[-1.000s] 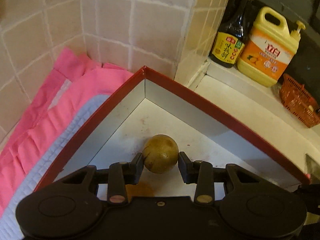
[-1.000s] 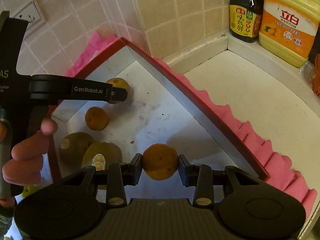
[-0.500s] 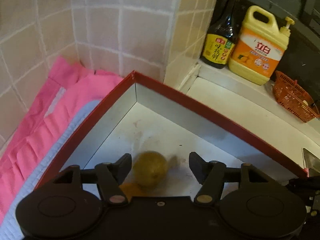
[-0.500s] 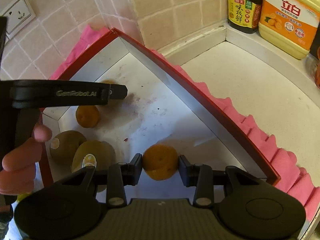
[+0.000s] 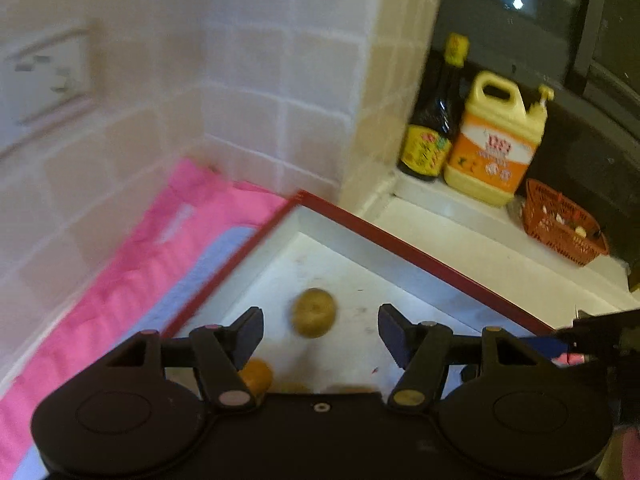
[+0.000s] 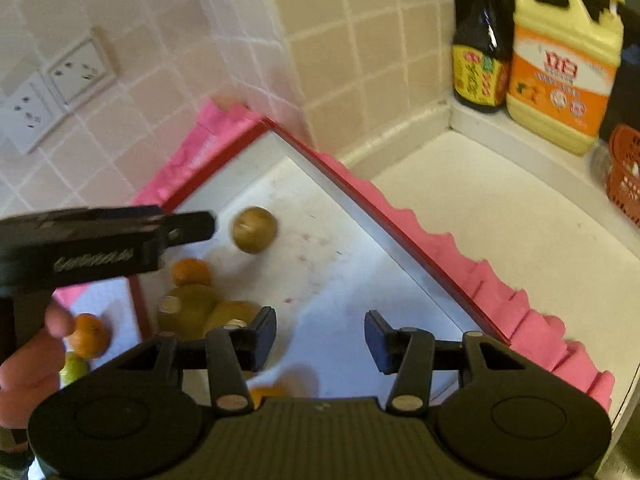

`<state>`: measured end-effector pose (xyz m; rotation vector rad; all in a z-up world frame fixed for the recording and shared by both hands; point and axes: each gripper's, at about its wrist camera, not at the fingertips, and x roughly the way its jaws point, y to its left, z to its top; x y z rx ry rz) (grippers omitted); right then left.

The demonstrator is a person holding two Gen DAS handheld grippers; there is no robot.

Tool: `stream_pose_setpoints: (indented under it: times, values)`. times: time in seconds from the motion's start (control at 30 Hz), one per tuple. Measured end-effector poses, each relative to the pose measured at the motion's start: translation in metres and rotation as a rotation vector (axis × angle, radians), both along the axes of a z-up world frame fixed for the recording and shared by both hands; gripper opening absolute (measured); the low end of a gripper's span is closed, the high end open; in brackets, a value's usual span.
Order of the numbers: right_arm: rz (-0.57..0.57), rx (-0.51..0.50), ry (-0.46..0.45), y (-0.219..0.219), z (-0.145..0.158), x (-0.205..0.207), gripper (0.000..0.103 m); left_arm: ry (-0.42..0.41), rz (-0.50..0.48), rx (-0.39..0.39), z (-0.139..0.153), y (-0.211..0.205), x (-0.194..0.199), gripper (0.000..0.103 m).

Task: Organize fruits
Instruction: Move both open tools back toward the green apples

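Observation:
A red-rimmed tray with a white floor lies in the counter corner; it also shows in the right wrist view. My left gripper is open and empty above it. A brown kiwi lies loose on the tray floor beyond its fingers; it also shows in the right wrist view. My right gripper is open and empty. An orange fruit lies just under its body. Two kiwis and a small orange lie at the tray's left side.
A pink cloth lies under the tray. A dark sauce bottle, a yellow detergent jug and an orange basket stand at the back right. Another orange lies outside the tray. Tiled walls close the corner.
Both grippers opened and pulled up and back. The left let go of the kiwi, the right let go of the orange; both fruits now lie on the tray floor.

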<state>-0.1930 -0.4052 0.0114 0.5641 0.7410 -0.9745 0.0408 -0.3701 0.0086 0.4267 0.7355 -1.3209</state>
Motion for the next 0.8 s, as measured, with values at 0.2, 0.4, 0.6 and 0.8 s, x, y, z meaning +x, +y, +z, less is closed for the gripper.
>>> stream_pose_setpoints:
  times: [0.2, 0.4, 0.6, 0.8]
  values:
    - [0.086, -0.021, -0.038, 0.027, 0.020, 0.032, 0.056, -0.004, 0.177, -0.065, 0.029, 0.086, 0.031, 0.076]
    - [0.216, -0.012, -0.030, 0.057, 0.020, 0.091, 0.060, -0.028, 0.408, -0.095, 0.048, 0.181, 0.073, 0.076]
    - [0.355, 0.020, -0.003, 0.094, 0.005, 0.155, 0.060, -0.068, 0.605, -0.112, 0.059, 0.277, 0.101, 0.076]
    - [0.439, 0.051, 0.055, 0.119, -0.018, 0.203, 0.060, -0.033, 0.742, -0.082, 0.041, 0.357, 0.126, 0.077]
